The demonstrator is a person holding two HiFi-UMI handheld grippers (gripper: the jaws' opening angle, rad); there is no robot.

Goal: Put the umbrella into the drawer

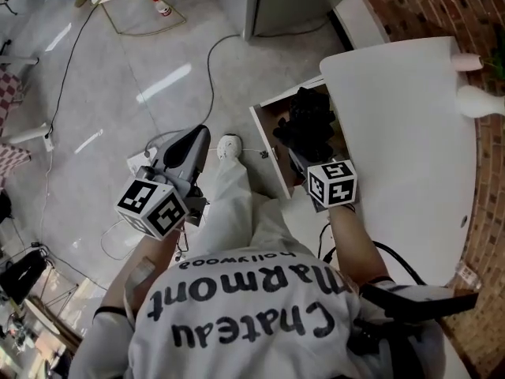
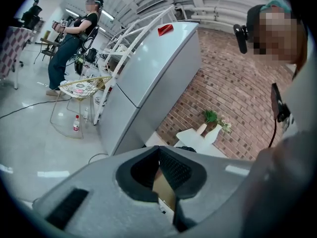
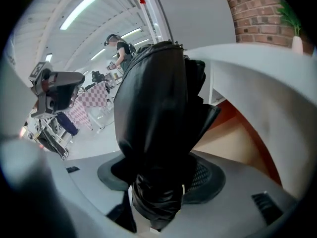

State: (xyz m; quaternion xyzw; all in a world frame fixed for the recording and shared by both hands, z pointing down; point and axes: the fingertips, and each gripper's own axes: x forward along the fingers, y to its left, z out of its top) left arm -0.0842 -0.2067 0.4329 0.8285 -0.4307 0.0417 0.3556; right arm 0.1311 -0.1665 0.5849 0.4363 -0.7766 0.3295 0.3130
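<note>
Black umbrella (image 3: 157,113): your right gripper (image 3: 161,195) clamps it above the open drawer (image 1: 267,150), so it can drop straight in.
Left gripper (image 2: 159,155): closed, empty, held aside, clear of the drawer.

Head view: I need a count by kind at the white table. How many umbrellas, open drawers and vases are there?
Black folded fabric umbrella: 1
Open drawer with a white front and brown inside: 1
Pale narrow-necked vases at the table's far edge: 2
Total: 4
</note>
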